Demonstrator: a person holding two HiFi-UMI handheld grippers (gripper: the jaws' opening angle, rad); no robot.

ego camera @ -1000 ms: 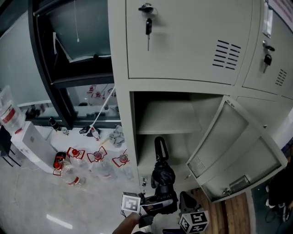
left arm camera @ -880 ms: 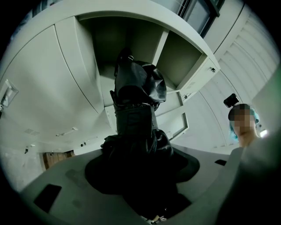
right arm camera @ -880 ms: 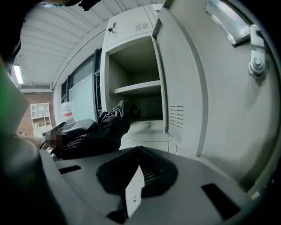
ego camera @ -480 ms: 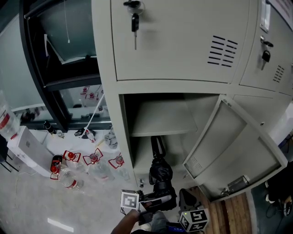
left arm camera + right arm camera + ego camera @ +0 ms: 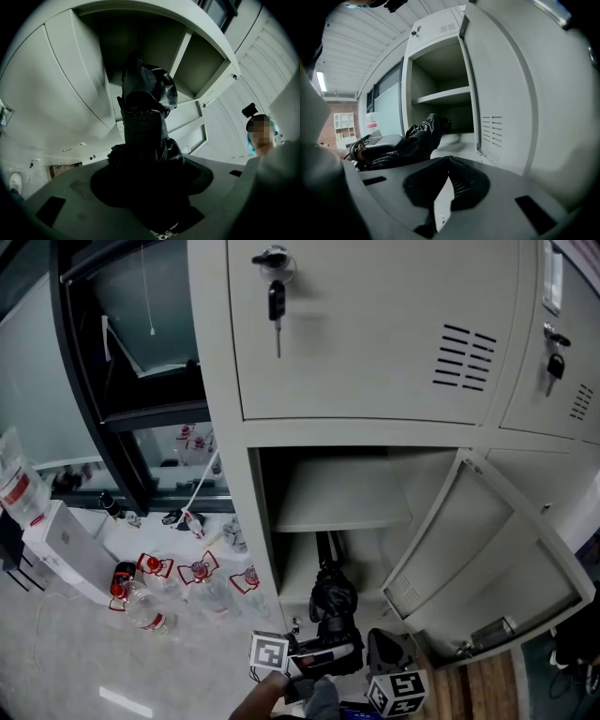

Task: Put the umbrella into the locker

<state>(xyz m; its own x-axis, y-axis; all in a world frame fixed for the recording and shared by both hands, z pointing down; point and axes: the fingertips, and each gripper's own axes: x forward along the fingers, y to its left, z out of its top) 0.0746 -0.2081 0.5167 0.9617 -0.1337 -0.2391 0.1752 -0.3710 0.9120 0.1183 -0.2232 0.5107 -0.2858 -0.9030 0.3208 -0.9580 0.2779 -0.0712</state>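
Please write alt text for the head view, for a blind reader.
The left gripper holds a folded black umbrella, its far end reaching into the lower compartment of an open grey locker. The right gripper is beside it; the door stands open.

Grey, black-padded left tool [image 5: 326,651] and right tool [image 5: 386,652], each with a white square-marker cube [image 5: 269,653].

Legible text: none.
- Bottles [image 5: 142,608] on the floor: red-and-white labels, print too small to read.
- Jug [image 5: 17,482]: red band, unreadable.
- Locker [image 5: 375,343]: door card [image 5: 553,277], blurred.
- Left gripper cube [image 5: 269,653], right gripper cube [image 5: 397,693]: black-and-white square patterns, no letters.
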